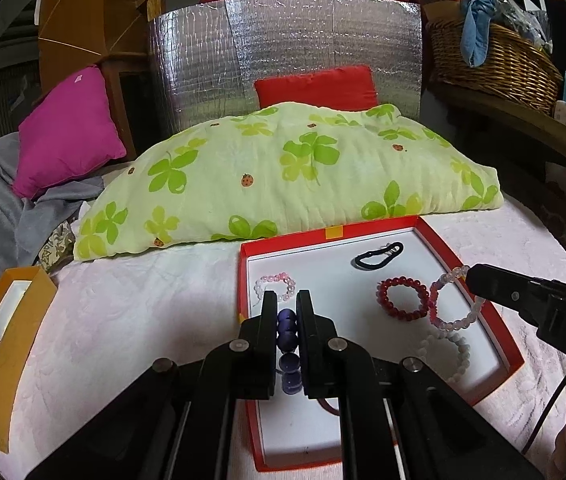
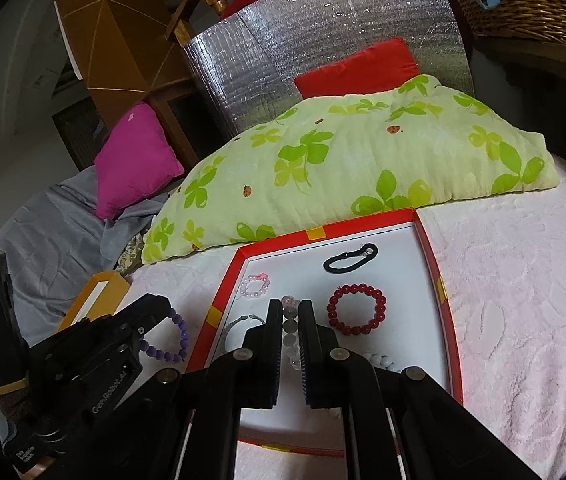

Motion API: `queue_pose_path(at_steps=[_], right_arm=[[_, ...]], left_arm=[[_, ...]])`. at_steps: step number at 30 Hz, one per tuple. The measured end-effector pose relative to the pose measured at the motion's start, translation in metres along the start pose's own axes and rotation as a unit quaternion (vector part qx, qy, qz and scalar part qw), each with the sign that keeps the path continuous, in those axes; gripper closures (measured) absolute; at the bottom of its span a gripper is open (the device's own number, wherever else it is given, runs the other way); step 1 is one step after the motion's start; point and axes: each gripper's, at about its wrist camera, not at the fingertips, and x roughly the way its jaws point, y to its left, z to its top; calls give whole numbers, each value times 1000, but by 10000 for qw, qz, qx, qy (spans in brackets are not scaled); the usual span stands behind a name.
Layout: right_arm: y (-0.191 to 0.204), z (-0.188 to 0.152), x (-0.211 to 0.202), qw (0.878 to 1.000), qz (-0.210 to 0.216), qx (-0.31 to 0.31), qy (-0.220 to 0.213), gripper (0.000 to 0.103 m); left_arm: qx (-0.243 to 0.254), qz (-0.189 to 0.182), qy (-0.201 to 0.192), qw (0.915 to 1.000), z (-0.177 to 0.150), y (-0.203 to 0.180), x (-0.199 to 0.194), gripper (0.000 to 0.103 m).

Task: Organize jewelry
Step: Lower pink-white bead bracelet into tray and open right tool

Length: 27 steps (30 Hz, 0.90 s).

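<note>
left gripper (image 1: 287,300) clamps purple bracelet (image 1: 287,334); right gripper (image 2: 291,308) clamps pink-white bracelet (image 2: 290,326); "das" visible.

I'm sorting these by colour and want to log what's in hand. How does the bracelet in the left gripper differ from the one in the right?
The purple bracelet has opaque violet beads; the pink-and-clear bracelet has pale, translucent ones. The left gripper holds purple just outside the red tray; the right gripper holds the pale one over it. Both are round-bead loops, pinched between shut pads.

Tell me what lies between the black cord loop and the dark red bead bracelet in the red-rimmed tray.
Nothing: bare white tray floor separates black loop from red bracelet, in both wrist views.
</note>
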Motion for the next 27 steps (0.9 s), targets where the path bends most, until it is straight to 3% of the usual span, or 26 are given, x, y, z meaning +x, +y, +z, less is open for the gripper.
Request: queue_pose_path(at_steps=[27], right_arm=[[-16,7,46,9992,-195,37,356,94]], left_arm=[[-72,-112,223,9997,17,7,60,93]])
